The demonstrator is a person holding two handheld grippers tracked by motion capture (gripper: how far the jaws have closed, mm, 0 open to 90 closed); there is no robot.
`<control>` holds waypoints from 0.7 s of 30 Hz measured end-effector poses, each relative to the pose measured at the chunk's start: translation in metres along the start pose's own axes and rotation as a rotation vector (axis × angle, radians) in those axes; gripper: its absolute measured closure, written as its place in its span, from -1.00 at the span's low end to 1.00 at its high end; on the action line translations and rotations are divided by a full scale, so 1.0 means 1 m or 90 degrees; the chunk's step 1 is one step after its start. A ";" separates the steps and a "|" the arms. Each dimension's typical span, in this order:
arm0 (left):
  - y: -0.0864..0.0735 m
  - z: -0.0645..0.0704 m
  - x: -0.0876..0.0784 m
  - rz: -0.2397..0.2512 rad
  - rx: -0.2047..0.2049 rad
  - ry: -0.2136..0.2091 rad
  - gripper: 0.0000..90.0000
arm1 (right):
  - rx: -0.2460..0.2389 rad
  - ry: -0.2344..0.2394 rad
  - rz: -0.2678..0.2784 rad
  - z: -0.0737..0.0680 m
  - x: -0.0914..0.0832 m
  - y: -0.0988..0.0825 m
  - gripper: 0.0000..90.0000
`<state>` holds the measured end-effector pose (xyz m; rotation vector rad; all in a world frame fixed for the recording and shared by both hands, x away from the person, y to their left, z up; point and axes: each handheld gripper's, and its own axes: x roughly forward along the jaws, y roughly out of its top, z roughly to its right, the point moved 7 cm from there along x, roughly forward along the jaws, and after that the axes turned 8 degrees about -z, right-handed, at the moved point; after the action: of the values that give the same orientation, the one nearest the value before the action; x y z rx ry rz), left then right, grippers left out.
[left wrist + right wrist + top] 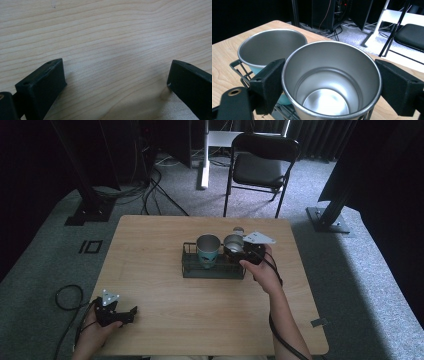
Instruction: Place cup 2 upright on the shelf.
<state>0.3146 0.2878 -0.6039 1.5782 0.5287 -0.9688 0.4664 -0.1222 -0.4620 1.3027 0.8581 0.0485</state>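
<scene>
A plain steel cup (233, 241) stands at the right end of a black wire rack (212, 271) in the middle of the table. In the right gripper view the steel cup (329, 100) is upright and empty, and my right gripper (330, 75) is shut on it, one jaw pressed against each side of the rim. A second steel cup with a teal outside (208, 249) stands in the rack just left of it, seen as the teal cup (269, 47) behind the left jaw. My left gripper (131, 312) rests open near the table's front left corner, with bare wood between its jaws (116, 75).
The wooden table (200, 320) has bare surface in front of the rack and to its left. A black folding chair (260, 162) stands beyond the far edge. A cable loop (67, 295) hangs off the left side by my left hand.
</scene>
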 end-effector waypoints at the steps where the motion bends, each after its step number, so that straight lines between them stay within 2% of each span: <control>1: 0.000 0.000 0.000 0.000 0.000 0.000 -0.95 | -0.001 0.000 -0.002 0.000 0.001 -0.001 -0.70; 21: 0.000 0.000 0.000 0.000 0.000 0.000 -0.95 | 0.008 0.005 -0.035 -0.004 0.021 -0.023 -0.70</control>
<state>0.3145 0.2878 -0.6039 1.5782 0.5287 -0.9687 0.4695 -0.1159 -0.4928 1.2904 0.9013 0.0047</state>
